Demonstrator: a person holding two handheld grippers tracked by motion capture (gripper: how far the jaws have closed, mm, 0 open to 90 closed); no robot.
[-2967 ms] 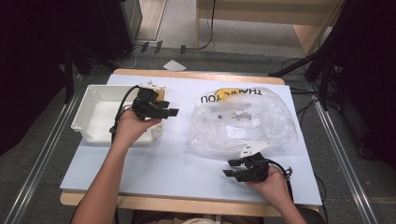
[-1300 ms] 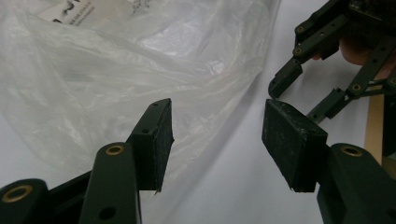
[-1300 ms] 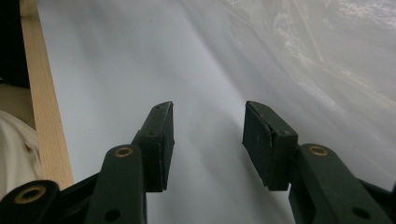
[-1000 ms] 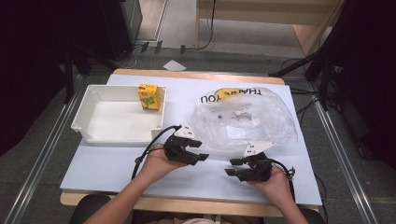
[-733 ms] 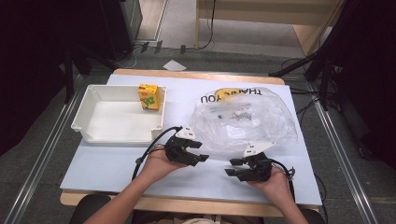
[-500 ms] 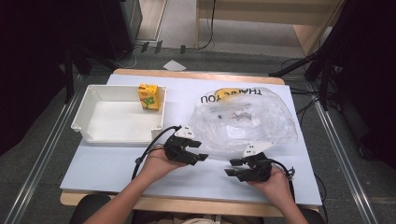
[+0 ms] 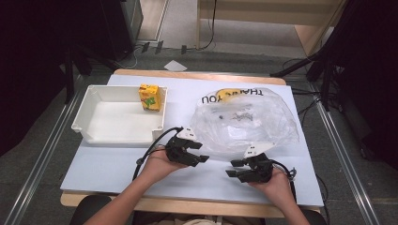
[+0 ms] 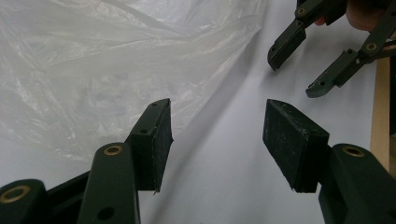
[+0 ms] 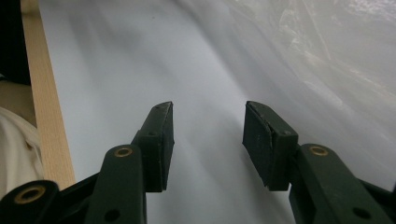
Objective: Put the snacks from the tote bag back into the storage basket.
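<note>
The table [image 7: 108,164] carries a pale blue-white cover with a wooden edge showing along the near and far sides. Open cover lies between the two hands and along the near edge. Metal rails run on the floor at both sides of the table, and a scrap of paper [image 7: 175,65] lies on the floor beyond the far edge.

A white tray [image 7: 89,105] sits at the far left of the table, with a yellow carton [image 7: 150,96] standing upright in its far right corner. A clear plastic bag [image 7: 246,119] printed with "THANK YOU" lies spread over the right half, well apart from the tray.

The left gripper [image 7: 201,152] rests low over the cover just beside the bag's near left edge, jaws wide apart with nothing between them. In the left gripper view the bag [image 8: 116,60] lies ahead and to the left of the jaws, not touching the pads.

The right gripper [image 7: 233,168] sits near the bag's near edge, pointing left toward the other gripper. Its jaws stand wide and bare, with plain cover between them in the right gripper view; the bag [image 9: 327,60] lies to the upper right.
</note>
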